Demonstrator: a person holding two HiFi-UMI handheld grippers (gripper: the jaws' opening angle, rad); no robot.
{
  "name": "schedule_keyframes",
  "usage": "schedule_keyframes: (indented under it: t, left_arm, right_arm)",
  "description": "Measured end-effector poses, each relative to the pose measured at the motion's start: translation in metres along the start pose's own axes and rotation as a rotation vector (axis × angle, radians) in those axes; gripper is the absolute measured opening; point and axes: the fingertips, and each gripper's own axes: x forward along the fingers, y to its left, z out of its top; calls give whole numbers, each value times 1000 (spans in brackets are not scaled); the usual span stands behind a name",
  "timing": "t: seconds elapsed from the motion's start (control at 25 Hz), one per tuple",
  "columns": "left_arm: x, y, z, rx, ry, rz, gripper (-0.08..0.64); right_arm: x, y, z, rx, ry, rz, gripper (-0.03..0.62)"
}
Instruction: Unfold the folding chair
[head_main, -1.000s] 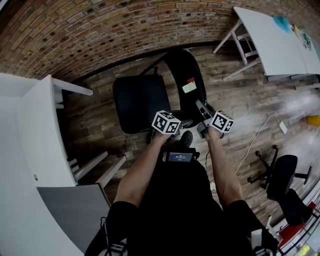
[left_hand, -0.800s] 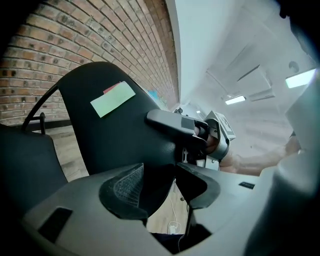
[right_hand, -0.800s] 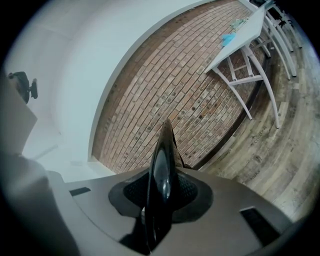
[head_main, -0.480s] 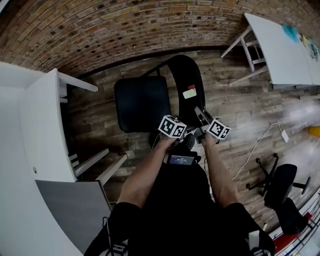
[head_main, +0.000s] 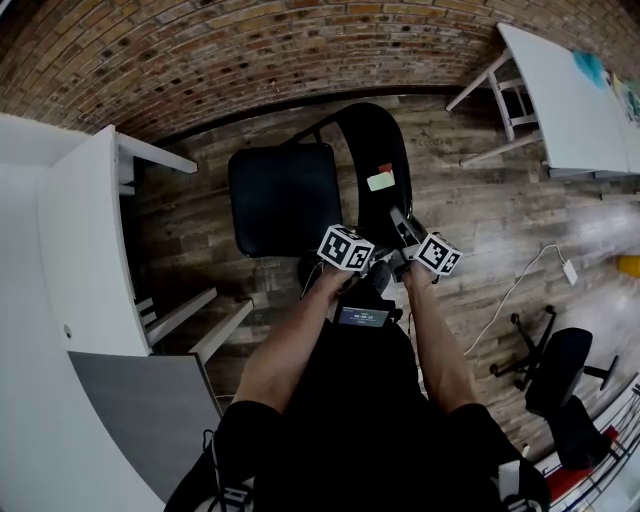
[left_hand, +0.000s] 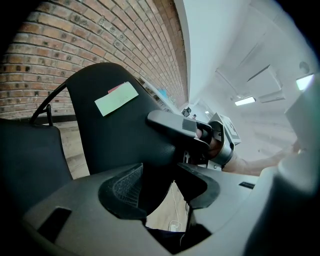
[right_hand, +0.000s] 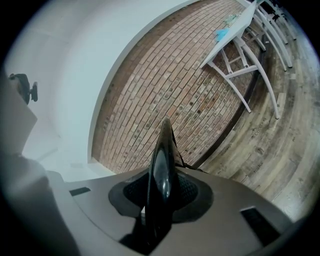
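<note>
Reaching forward from the body, the bare left forearm (head_main: 290, 345) and right forearm (head_main: 437, 345) run side by side toward the black folding chair (head_main: 283, 200). It stands on the wooden plank floor (head_main: 480, 200) between a white table (head_main: 70, 260) at left and another white table (head_main: 560, 100) at right. The left gripper (left_hand: 165, 190) tilts a little downward with its jaws wide apart; the lower edge of the chair's curved backrest (head_main: 368, 140) sits between them, and neither pad visibly presses it. The right gripper (right_hand: 161, 192) is clamped, jaws narrow, on the backrest's thin glossy edge, seen edge-on against the red brick wall (right_hand: 165, 90). Compared with a second ago, the two grippers sit closer together and the chair stands as it did. A pale green rectangular sticker (head_main: 381, 181) and a small red tag (head_main: 383, 167) above it sit on the backrest. No writing on either is legible, and the print on the small screen (head_main: 361, 316) at the person's waist is too small to read.
</note>
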Motion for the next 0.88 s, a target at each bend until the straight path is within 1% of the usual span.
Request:
schedule_keyframes:
  t: [0.24, 0.36, 0.52, 0.88]
  left_arm:
    - [-9, 9, -9, -5, 13, 30, 209]
    - [-17, 14, -13, -8, 21, 30, 210]
    - [-23, 18, -14, -10, 10, 25, 210]
    - [-28, 20, -17, -19, -17, 31, 210]
  right_arm:
    - [8, 3, -14, 7, 4, 1, 94]
    - [13, 6, -24, 16, 9, 11, 94]
    - [18, 14, -27, 13, 11, 21, 95]
    - [21, 17, -32, 6, 14, 14, 95]
